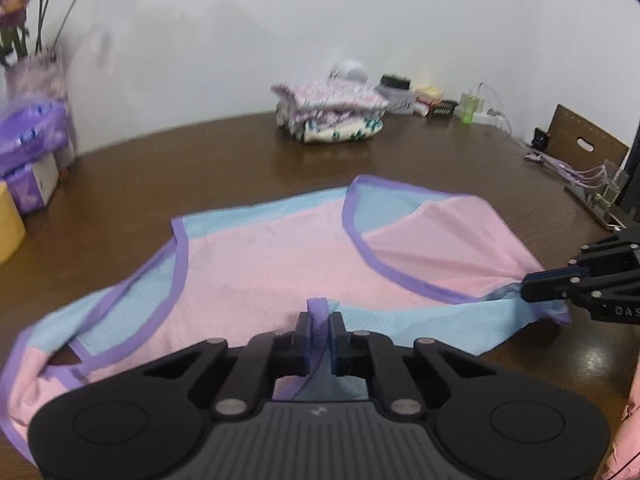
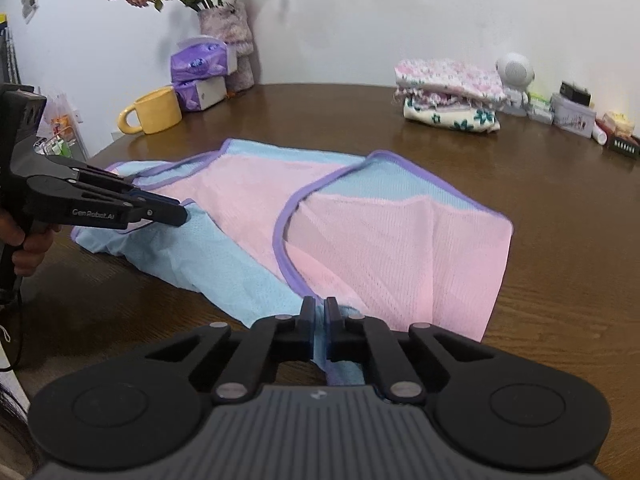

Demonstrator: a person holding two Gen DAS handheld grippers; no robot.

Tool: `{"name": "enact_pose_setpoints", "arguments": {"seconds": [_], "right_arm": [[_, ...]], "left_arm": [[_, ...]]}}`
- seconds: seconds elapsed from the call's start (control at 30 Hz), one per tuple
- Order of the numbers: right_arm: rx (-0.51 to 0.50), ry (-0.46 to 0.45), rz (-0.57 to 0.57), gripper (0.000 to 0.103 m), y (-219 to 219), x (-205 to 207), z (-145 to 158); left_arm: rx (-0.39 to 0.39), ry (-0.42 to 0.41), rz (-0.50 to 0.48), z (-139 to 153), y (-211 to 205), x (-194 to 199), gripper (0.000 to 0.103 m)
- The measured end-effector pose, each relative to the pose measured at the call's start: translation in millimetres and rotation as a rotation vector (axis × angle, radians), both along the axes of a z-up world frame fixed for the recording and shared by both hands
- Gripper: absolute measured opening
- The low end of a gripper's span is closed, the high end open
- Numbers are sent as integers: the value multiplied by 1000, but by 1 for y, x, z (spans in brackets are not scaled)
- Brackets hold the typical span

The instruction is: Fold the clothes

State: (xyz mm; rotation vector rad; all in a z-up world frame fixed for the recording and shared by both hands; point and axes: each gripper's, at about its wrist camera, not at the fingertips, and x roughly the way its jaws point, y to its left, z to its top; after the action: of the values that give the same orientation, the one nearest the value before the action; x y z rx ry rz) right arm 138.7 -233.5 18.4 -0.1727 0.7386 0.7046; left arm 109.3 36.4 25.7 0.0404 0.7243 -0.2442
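Observation:
A pink and light-blue mesh vest with purple trim lies spread on the brown table; it also shows in the right wrist view. My left gripper is shut on a purple-trimmed edge of the vest near me; it also shows at the left of the right wrist view. My right gripper is shut on the blue hem of the vest, and it shows at the right of the left wrist view. The right side of the vest is partly folded over.
A stack of folded floral clothes sits at the back of the table. A yellow mug, purple tissue packs and a flower vase stand at the back left. Small boxes and a white speaker line the back right.

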Motion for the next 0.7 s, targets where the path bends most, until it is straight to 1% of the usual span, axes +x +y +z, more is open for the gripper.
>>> {"name": "enact_pose_setpoints", "arguments": {"seconds": [0.13, 0.23, 0.33, 0.37, 0.43, 0.5, 0.53, 0.6, 0.67, 0.7], "right_arm": [[19, -26, 15, 2, -4, -11, 10], [27, -35, 29, 1, -9, -23, 13], [38, -29, 36, 1, -13, -35, 12], [40, -28, 38, 1, -15, -40, 10], [41, -31, 38, 2, -17, -46, 7], [37, -31, 38, 5, -19, -48, 1], [39, -30, 31, 7, -20, -47, -3], [49, -26, 2, 7, -20, -43, -9], [75, -15, -29, 8, -20, -36, -14], [96, -3, -47, 10, -21, -32, -15]], "left_arm": [[-2, -32, -18, 11, -4, -30, 6], [-7, -42, -19, 11, -7, -56, 6], [-27, -35, -5, 3, -9, -77, 5], [-32, -32, 1, -1, -10, -82, 2], [-58, -16, 20, -9, -8, -90, 3], [-89, 6, 47, -16, -6, -95, 4], [-106, 15, 63, -19, -5, -96, 9], [-136, 18, 95, -23, -3, -101, 14], [-155, 2, 115, -22, -2, -104, 24], [-159, -6, 130, -20, -3, -106, 34]]}}
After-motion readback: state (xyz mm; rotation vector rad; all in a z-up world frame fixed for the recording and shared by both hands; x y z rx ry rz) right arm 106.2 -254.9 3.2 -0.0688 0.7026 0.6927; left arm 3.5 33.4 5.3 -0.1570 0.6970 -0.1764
